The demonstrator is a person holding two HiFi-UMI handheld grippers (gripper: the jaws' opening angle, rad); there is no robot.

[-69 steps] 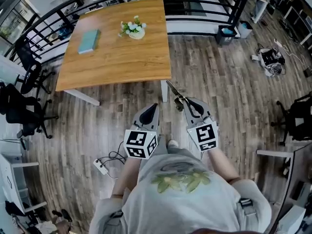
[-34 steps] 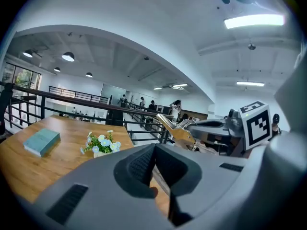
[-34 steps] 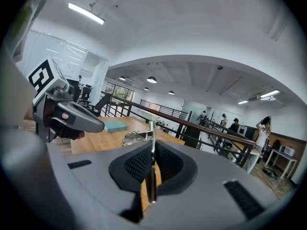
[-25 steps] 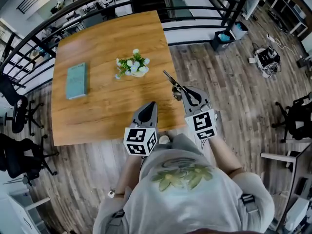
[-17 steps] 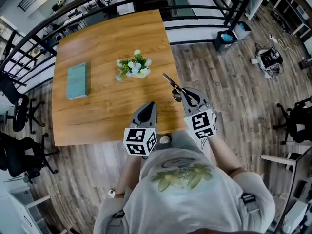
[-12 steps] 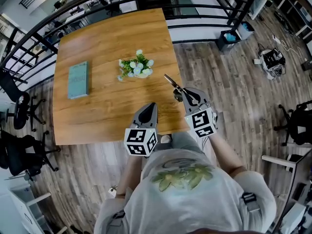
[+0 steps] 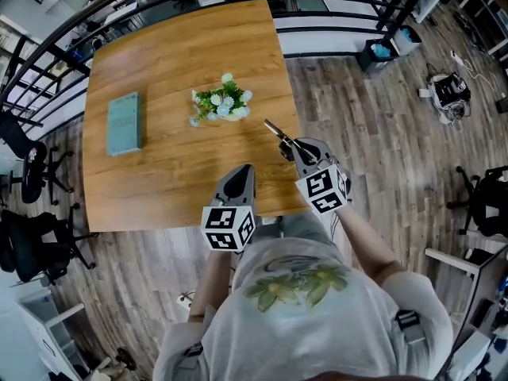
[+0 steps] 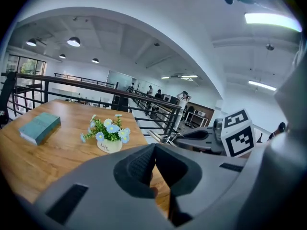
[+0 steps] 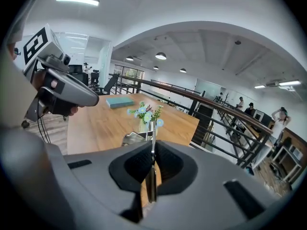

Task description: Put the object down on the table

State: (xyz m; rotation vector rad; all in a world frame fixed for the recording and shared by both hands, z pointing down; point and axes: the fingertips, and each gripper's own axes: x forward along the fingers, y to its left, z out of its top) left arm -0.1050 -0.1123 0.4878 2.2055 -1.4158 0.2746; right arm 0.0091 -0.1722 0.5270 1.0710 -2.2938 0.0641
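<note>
Since earlier: table point(image 7: 159, 173) drawn nearer, under both grippers | right gripper point(image 7: 295, 148) clamped on metal tool point(image 7: 275, 130) | left gripper point(image 7: 244, 171) closed, empty

head cam steeply down on the wooden table point(image 7: 159, 173), my two gripper cams low at its edge, all sharing the flower pot point(image 7: 222, 108)
</note>
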